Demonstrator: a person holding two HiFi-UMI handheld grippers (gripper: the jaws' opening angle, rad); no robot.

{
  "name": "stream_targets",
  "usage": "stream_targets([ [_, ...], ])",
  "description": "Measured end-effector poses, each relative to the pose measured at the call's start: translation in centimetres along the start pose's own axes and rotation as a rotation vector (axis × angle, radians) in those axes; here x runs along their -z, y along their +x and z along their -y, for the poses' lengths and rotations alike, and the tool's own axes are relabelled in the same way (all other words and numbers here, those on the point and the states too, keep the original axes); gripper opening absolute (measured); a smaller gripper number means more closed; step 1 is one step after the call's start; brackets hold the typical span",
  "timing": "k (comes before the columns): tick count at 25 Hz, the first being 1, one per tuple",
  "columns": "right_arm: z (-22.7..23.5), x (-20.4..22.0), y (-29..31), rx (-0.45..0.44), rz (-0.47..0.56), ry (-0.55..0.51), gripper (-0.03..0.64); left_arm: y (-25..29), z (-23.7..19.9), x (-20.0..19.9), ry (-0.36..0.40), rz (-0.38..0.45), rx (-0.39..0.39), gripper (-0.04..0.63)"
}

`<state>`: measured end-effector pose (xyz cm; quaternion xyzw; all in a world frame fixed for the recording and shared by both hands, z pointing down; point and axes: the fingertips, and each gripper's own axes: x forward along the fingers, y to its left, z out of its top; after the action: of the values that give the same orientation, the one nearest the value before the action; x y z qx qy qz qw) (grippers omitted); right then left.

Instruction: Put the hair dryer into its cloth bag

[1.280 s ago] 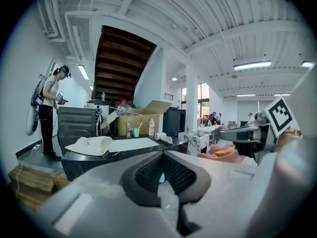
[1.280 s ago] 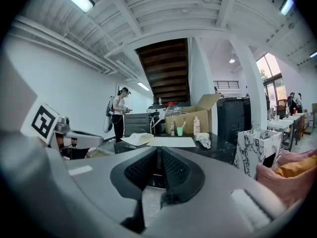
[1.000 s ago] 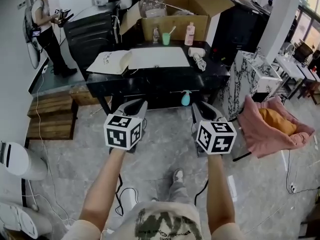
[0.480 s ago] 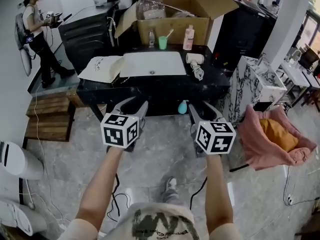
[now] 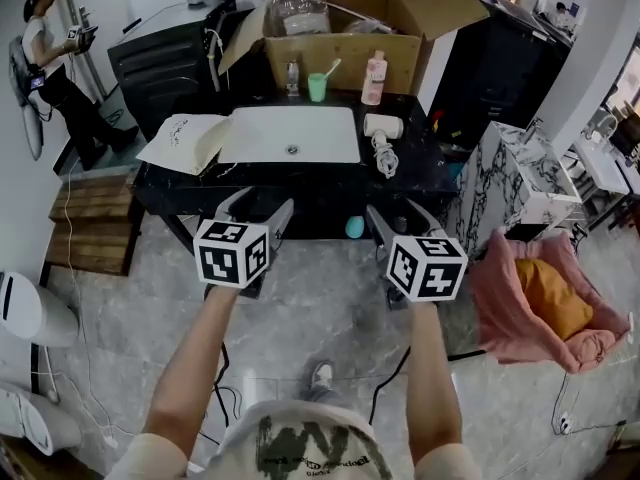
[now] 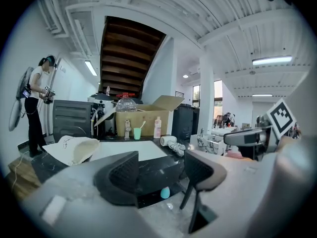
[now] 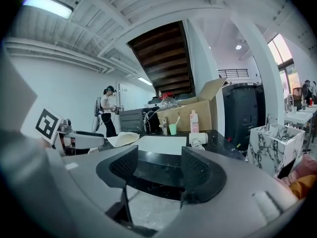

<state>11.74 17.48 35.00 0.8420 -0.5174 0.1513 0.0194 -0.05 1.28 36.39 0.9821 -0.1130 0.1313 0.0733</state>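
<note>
Now left gripper [image 5: 260,204] and right gripper [image 5: 397,214] fingers opening — both empty.

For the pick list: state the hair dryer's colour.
White; the hair dryer shows best in the head view.

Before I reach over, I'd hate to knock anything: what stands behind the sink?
A green cup, a pink bottle and a small item I can't identify, then a cardboard box. Its front wall hides most of what is inside.
</note>
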Motion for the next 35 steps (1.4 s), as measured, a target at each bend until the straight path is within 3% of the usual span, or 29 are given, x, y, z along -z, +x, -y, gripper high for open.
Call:
stream_targets([
  [19, 7.4, -1.3, 5.9, -0.067, -0.039, 0.025, 0.31, 7.4, 0.6, -2.2, 0.029, -0.012, -0.064, 0.288],
  [28, 9.6, -1.0, 10.0, -0.055, -0.092, 0.011, 0.31, 11.1, -0.9, -2.1, 0.039, -0.025, -0.033, 0.288],
  [35, 11.9, -0.6, 15.9, -0.026, -0.183, 0.009, 0.31, 17.2, -4.1, -2.4, 0.049, -0.044, 0.021, 0.288],
])
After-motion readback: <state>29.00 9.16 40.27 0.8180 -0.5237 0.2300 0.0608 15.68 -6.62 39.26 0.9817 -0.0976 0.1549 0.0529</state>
